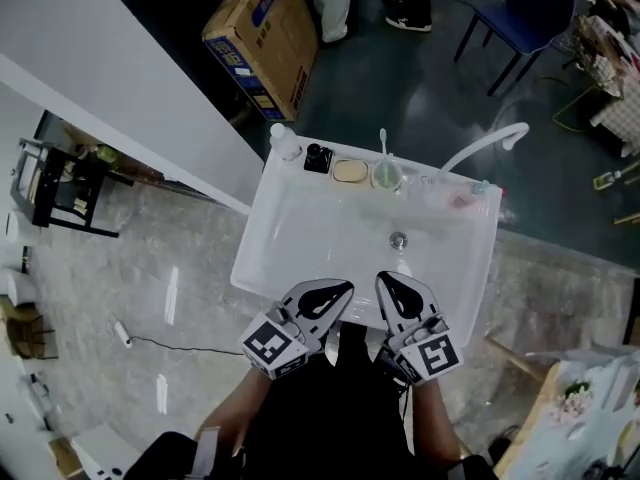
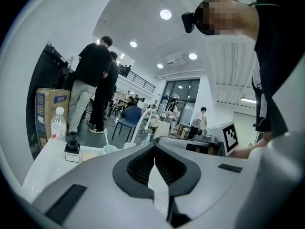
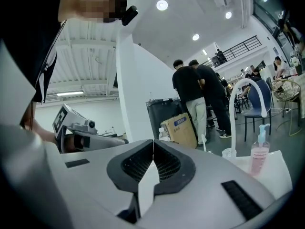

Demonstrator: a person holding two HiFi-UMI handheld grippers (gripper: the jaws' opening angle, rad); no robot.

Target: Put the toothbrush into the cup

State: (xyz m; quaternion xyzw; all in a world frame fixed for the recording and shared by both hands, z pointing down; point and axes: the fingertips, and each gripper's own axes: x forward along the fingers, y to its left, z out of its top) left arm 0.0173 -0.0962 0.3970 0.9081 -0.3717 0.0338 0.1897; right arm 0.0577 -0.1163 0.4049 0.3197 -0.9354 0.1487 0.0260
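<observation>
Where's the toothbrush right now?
In the head view, the toothbrush stands upright in the cup on the sink's far ledge, between the soap dish to its left and the faucet to its right.

Around me: an open indoor workspace. A white washbasin (image 1: 300, 230) stands near a cardboard box (image 1: 263, 36), a blue chair (image 1: 525, 13) and standing people (image 2: 91, 75), under recessed ceiling lights (image 2: 165, 14).

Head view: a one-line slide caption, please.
Left gripper and right gripper shut, empty, near the sink; toothbrush stands in the cup.
</observation>
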